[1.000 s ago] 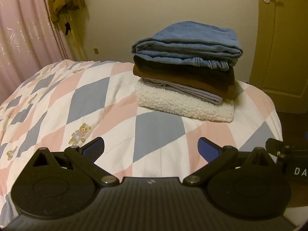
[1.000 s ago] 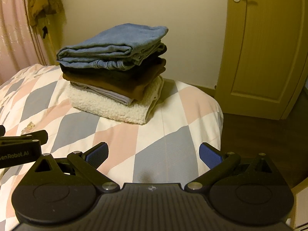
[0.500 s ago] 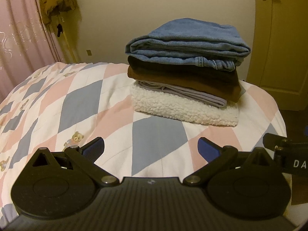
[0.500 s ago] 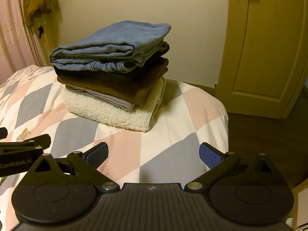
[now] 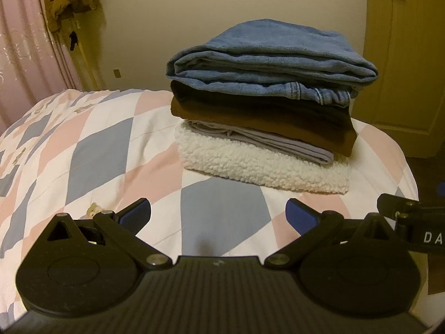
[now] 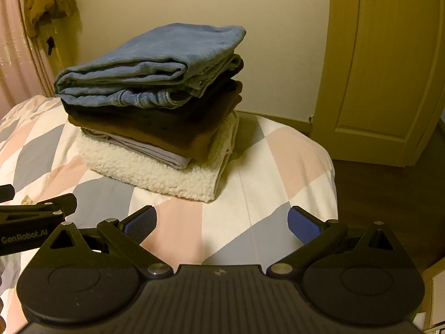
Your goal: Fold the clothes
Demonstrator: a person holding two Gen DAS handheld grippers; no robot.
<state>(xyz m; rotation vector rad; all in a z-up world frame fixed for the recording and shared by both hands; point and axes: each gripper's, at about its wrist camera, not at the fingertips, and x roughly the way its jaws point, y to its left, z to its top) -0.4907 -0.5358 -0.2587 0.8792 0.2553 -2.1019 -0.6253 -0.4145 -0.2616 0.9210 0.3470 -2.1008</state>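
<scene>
Here I hold my left gripper (image 5: 218,214) and right gripper (image 6: 222,224) side by side, jaws spread wide and empty. Both face the folded stack on the far right of the pink-and-grey diamond-patterned bedspread (image 5: 91,150): blue denim jeans (image 5: 267,61) on top, white fleece garment (image 5: 250,164) at the bottom, presumably ordered for a steady base.

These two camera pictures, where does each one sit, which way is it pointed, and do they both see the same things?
Left wrist view: sits on the left gripper, looking forward over the diamond-patterned quilt at the stack of folded clothes; its open blue-padded fingers show, plus the right gripper's tip at the right edge.
Right wrist view: sits on the right gripper, facing the same stack from further right; its open fingers and the left gripper's tip show.
Shared: the stack topped by folded blue jeans, the quilt, the yellow door.
</scene>
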